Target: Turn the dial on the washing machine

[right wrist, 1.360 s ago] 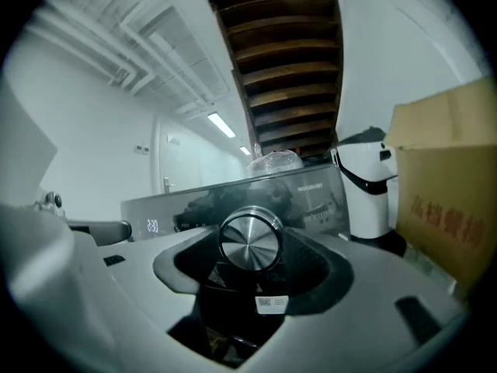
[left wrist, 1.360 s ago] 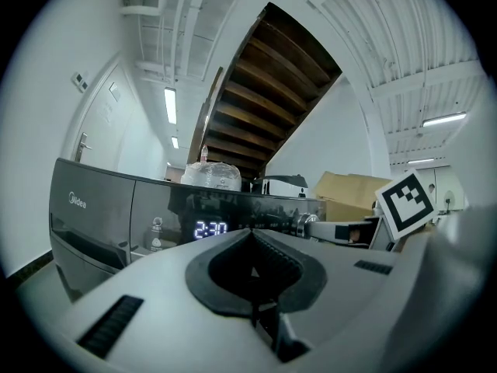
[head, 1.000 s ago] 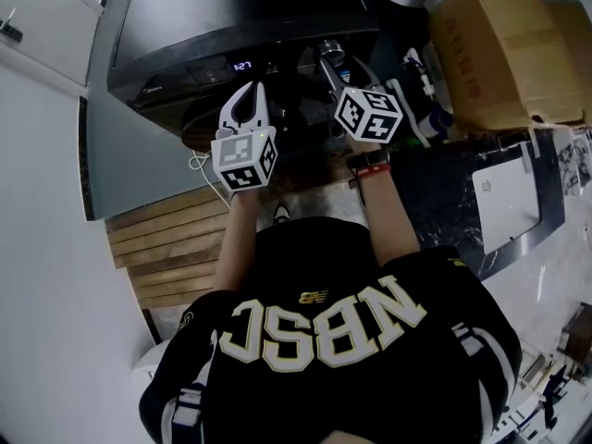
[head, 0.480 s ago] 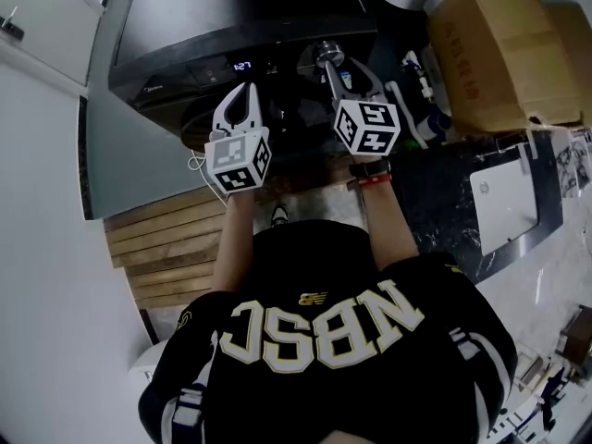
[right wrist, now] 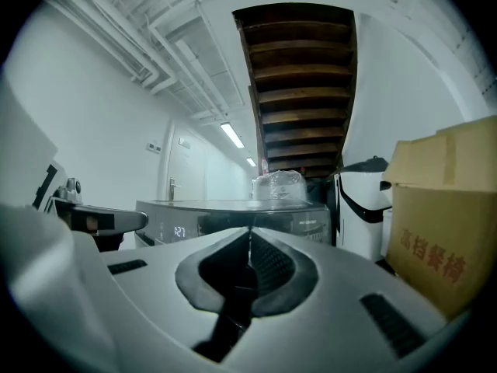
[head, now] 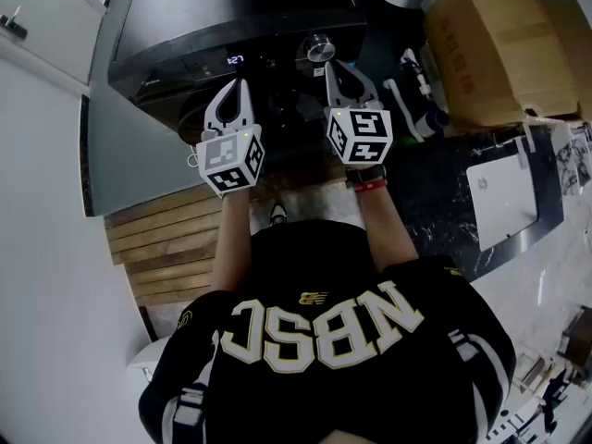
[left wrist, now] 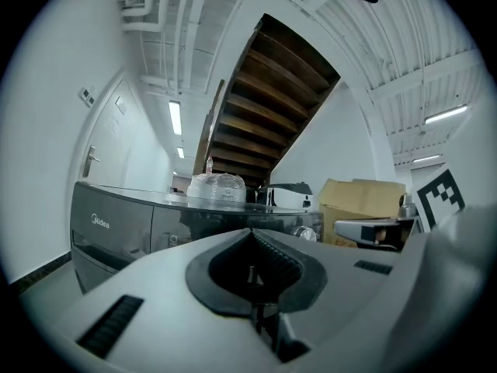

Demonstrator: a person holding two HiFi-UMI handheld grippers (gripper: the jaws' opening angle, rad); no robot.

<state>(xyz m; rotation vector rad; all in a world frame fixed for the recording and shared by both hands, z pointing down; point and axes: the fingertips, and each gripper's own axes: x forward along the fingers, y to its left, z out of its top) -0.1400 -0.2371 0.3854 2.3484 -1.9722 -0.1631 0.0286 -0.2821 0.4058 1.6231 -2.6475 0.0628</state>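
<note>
The dark washing machine stands in front of me, its lit display to the left of the silver dial. My right gripper hangs just below the dial, not touching it. Its jaws are closing, and in the right gripper view the tips meet with nothing between them. My left gripper is shut and empty, below the display. From the left gripper view the dial shows just past the jaw tips, with the right gripper beside it.
A large cardboard box stands to the machine's right, with a white appliance between them. A plastic-wrapped bundle lies on the machine's top. Wooden slats cover the floor at the left. A white wall runs along the left.
The right gripper's jaws, open at the dial a second ago, have come together and drawn back off it. The display's figure has changed. Both grippers shifted slightly left.
</note>
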